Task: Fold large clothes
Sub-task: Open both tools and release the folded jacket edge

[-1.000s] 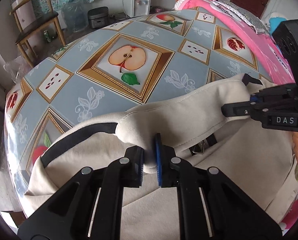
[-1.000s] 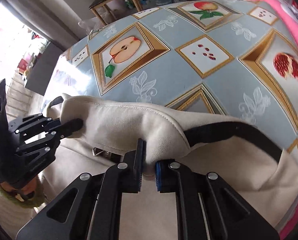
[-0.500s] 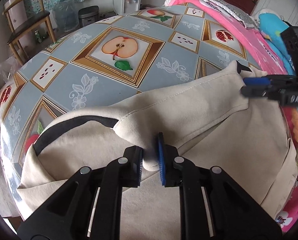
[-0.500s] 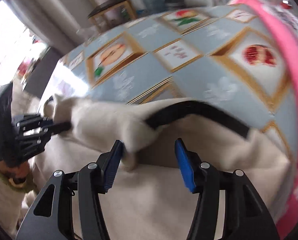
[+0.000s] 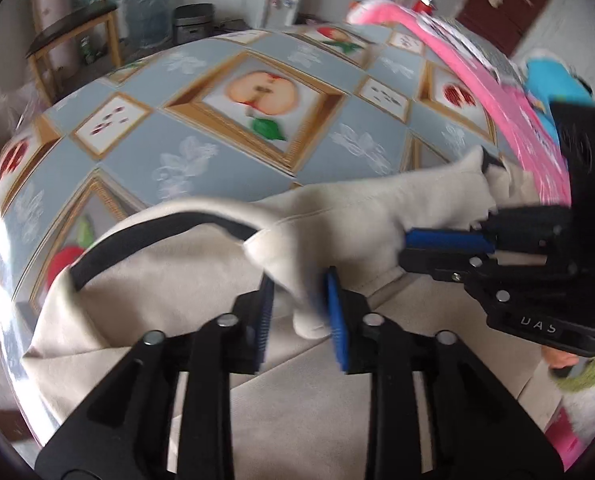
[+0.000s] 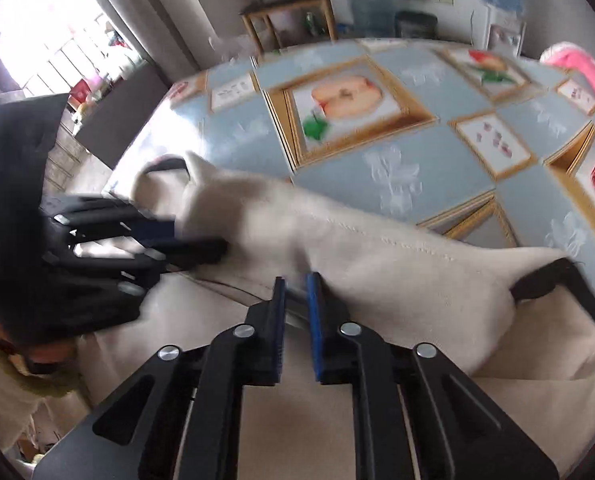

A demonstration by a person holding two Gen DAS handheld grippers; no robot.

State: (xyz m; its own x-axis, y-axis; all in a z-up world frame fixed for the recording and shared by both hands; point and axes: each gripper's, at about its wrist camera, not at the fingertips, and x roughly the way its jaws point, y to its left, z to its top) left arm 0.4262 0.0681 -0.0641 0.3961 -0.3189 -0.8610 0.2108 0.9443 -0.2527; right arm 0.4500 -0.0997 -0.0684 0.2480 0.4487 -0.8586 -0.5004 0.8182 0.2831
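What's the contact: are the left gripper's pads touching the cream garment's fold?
Cannot tell. In the left wrist view, a fold of the cream garment lies between the pads of the left gripper, whose jaws have just been opening. Motion blur hides both contact and gap.

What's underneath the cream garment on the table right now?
The fruit-print tablecloth shows around the cream garment; beneath the garment nothing is visible, since the fabric covers it.
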